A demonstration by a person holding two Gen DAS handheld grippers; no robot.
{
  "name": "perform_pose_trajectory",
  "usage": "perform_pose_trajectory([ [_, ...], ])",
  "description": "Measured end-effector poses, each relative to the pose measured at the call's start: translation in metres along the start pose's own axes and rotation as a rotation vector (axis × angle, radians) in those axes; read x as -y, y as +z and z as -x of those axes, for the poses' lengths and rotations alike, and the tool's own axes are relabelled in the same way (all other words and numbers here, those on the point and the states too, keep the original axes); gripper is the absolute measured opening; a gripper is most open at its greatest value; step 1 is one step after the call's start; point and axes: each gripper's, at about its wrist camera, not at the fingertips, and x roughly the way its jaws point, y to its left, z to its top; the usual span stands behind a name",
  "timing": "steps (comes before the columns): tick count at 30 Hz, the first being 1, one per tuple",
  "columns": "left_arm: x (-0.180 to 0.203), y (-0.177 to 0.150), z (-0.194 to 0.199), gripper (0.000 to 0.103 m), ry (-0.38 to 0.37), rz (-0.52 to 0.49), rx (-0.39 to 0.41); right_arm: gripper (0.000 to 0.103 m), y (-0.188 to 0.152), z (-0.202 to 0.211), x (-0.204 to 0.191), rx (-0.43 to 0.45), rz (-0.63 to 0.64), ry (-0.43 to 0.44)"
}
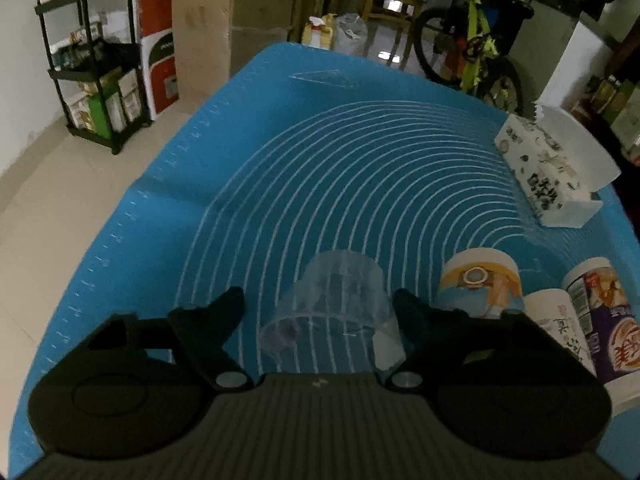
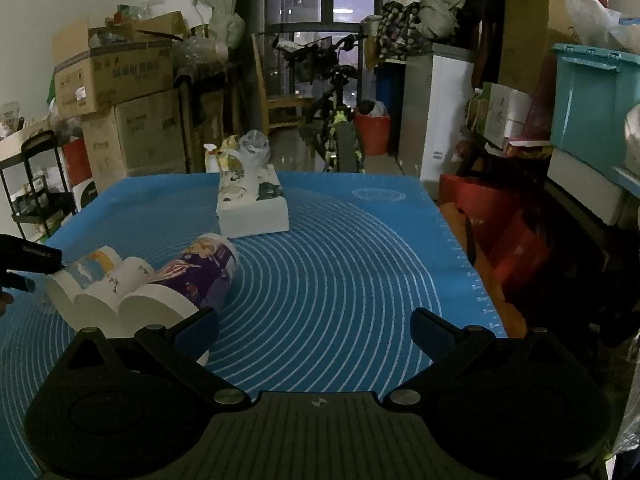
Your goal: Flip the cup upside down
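A clear plastic cup (image 1: 334, 294) stands upside down on the blue mat (image 1: 280, 140), its wide rim on the mat and its base on top. My left gripper (image 1: 319, 300) is open, one finger on each side of the cup, neither plainly touching it. My right gripper (image 2: 316, 322) is open and empty over the blue mat (image 2: 360, 264). The clear cup does not show in the right wrist view. The left gripper's tip (image 2: 32, 260) shows at the left edge there.
Three printed paper cups (image 1: 480, 284) stand upside down in a row right of the clear cup; they also show in the right wrist view (image 2: 132, 284). A tissue box (image 1: 548, 168) lies at the mat's far right, seen in the right wrist view (image 2: 252, 204) too. Clutter and a bicycle (image 1: 472, 44) surround the table.
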Motion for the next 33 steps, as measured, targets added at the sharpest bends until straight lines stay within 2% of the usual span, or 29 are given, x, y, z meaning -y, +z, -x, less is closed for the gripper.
perform_pose_trajectory([
  [3, -0.002, 0.001, 0.002, 0.064, -0.032, 0.016, -0.006, 0.101, -0.001, 0.001, -0.003, -0.002, 0.007, 0.003],
  [11, -0.003, -0.001, 0.012, 0.061, -0.045, 0.039, -0.009, 0.101, -0.001, 0.002, -0.004, -0.002, 0.011, 0.003],
  [16, 0.003, -0.007, 0.052, 0.061, -0.044, 0.002, 0.059, 0.101, 0.0, 0.011, -0.003, 0.014, 0.014, 0.007],
  [23, 0.027, -0.042, 0.105, 0.061, -0.069, -0.053, 0.111, 0.101, -0.007, 0.031, -0.004, 0.017, 0.011, 0.028],
  [26, 0.041, -0.064, 0.119, 0.062, -0.117, -0.07, 0.111, 0.101, -0.012, 0.04, -0.006, 0.011, 0.016, 0.038],
  [31, 0.074, -0.099, 0.115, 0.062, -0.164, -0.116, 0.093, 0.101, -0.022, 0.047, -0.007, -0.024, 0.017, 0.043],
  [33, 0.082, -0.107, 0.105, 0.062, -0.184, -0.103, 0.078, 0.101, -0.026, 0.049, -0.007, -0.046, 0.013, 0.046],
])
